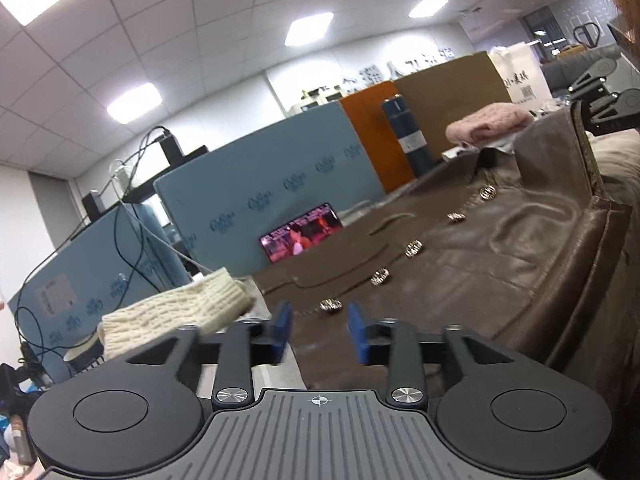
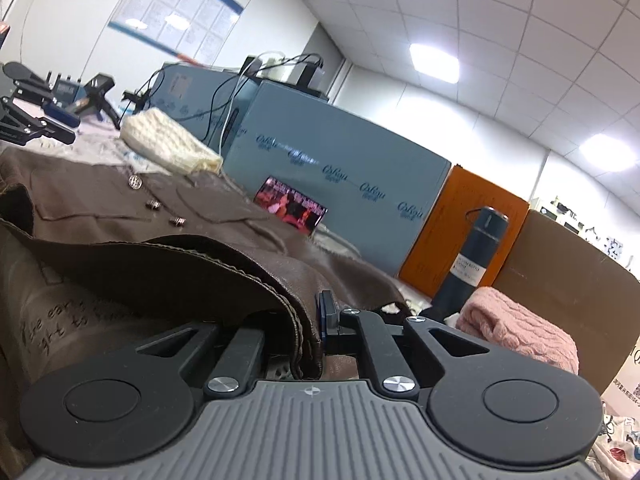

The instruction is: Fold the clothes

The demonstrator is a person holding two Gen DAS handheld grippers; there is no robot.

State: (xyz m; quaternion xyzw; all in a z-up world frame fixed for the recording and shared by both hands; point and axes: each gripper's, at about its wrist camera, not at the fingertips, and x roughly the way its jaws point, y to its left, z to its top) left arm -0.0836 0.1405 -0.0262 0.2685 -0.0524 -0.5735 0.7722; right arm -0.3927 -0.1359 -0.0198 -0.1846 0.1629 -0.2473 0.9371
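cream knit [image 1: 176,312] blocks left, flask [image 1: 406,132] & pink knit [image 1: 488,124] behind jacket [image 1: 500,240].

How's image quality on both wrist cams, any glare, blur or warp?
Left wrist: strong fisheye bend, ceiling panels blown out, jacket sharp with soft sheen, phone screen overexposed. Right wrist: same warp, panel glare, jacket fold near the right claw dark, its lining text slightly blurred.
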